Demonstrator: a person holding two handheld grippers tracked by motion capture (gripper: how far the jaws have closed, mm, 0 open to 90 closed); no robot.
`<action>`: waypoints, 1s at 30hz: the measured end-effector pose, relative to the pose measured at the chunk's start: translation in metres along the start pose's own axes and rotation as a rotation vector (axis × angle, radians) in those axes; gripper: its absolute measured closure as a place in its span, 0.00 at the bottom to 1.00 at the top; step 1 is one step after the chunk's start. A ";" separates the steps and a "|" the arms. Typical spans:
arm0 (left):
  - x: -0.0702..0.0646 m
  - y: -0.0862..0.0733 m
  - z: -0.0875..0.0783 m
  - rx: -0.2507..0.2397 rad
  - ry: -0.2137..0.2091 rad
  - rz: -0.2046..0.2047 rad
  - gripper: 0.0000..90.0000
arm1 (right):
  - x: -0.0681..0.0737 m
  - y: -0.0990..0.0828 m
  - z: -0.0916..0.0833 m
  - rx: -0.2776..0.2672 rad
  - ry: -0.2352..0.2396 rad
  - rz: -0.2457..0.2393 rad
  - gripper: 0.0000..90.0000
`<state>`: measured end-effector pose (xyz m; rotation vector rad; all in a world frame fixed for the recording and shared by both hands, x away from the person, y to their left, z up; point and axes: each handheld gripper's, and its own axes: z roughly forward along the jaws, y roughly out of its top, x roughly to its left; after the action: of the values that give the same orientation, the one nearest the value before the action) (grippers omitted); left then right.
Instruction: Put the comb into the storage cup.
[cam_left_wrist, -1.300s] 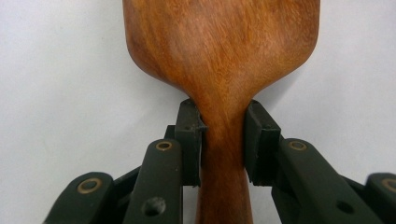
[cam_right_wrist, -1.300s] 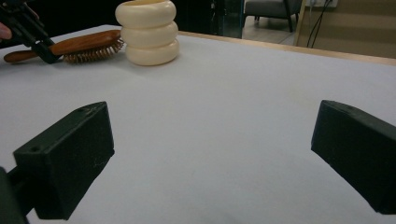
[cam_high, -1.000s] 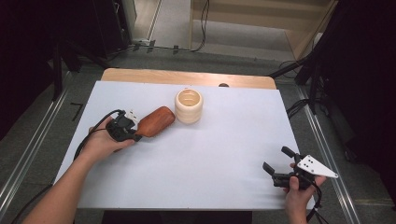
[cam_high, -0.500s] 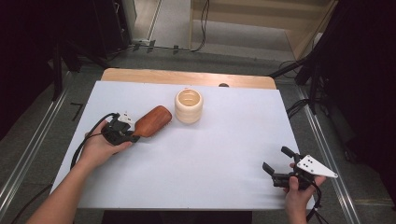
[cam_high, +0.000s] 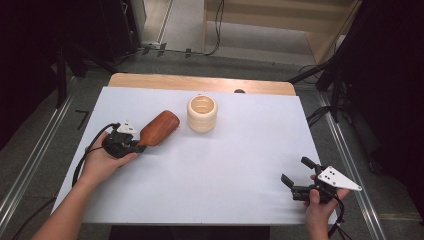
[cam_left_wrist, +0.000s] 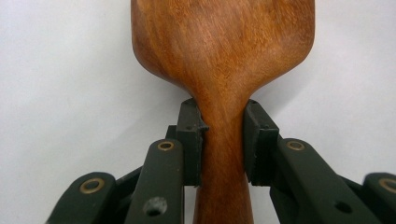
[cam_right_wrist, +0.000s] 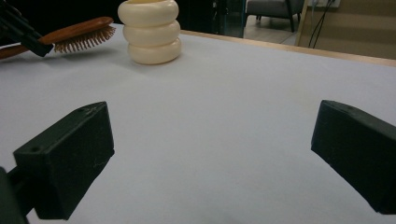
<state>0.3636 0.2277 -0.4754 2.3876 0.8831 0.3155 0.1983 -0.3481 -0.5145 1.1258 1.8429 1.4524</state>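
The brush (cam_high: 159, 128) lies low over the white bench (cam_high: 210, 180) at about 10 o'clock from the bench's middle, its wooden back up and its bristles down, as the right gripper view shows (cam_right_wrist: 79, 33). Its long axis runs from 8 o'clock at the handle to 2 o'clock at the head, so the head points toward the cup (cam_high: 202, 113), which stands just beside the head's tip, not touching. In the left gripper view the neck of the brush (cam_left_wrist: 223, 135) runs straight up between the two pads (cam_left_wrist: 191, 140), which press on it from both sides where the head narrows into the handle; the head widens above them.

The left gripper (cam_high: 134, 142) clamps that neck. The left hand (cam_high: 102, 161) wraps the gripper's body from below, the forearm coming in from 7 o'clock, the wrist fairly straight and the gripper aimed toward 2 o'clock, nearly level with the bench.

The right gripper (cam_high: 295, 176) sits at about 4 o'clock near the bench's front right corner, held in the right hand (cam_high: 320, 202), which rises from the bottom edge. It aims toward 10 o'clock, low over the bench, its jaws wide apart with nothing between them, as the right gripper view shows (cam_right_wrist: 215, 154).

No writing or label can be read on the brush, cup or grippers.
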 end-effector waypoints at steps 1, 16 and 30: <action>-0.001 -0.001 -0.001 -0.008 0.004 -0.004 0.80 | 0.000 0.000 0.000 0.001 -0.001 -0.001 0.00; -0.015 -0.001 -0.021 -0.148 0.047 -0.026 0.80 | 0.008 0.012 0.001 -0.011 0.024 -0.017 0.00; -0.032 -0.002 -0.034 -0.261 0.064 -0.052 0.80 | 0.035 0.045 0.022 -0.019 0.124 -0.043 0.00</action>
<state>0.3248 0.2223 -0.4496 2.1216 0.8734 0.4600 0.2112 -0.3039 -0.4749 1.0015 1.9204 1.5424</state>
